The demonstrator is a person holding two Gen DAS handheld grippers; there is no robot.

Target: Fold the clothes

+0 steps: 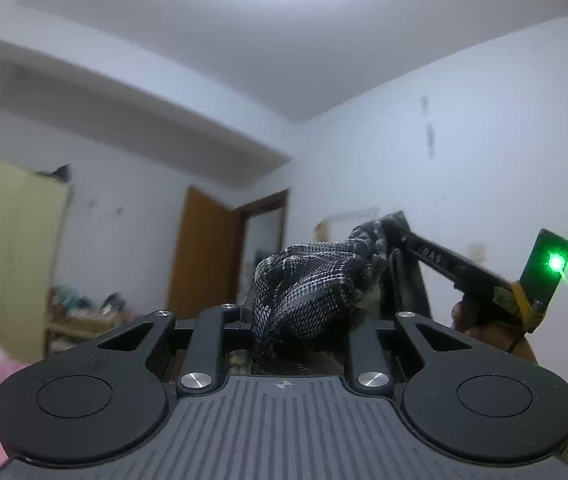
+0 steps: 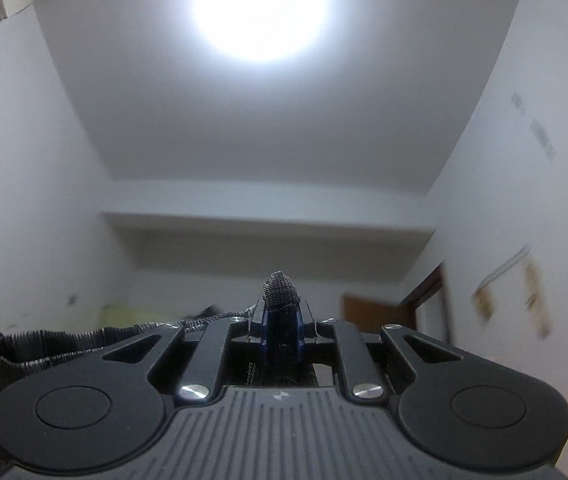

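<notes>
High above whatever surface lies below, out of both views, both wrist cameras tilt toward the white ceiling and walls of a bedroom. A dark grey checked garment (image 1: 315, 280) is held up between the two tools, bunched and twisted, not spread. Its fabric runs from the left gripper (image 1: 303, 320) across to the right gripper (image 1: 397, 240), which shows in the left view with a green light on its rear. Seen from the right wrist, the right gripper's jaws are clenched on a small nub of cloth (image 2: 280, 286), and a gathered edge trails off to the left. The left gripper's jaws are buried under the bunch, so whether they clamp it I cannot tell.

Doing this hold well, I judge, means drawing the two tools apart until the twist falls out and the top edge runs straight, keeping both pinches firm. The right pinch takes very little fabric and could slip under a hard pull.
</notes>
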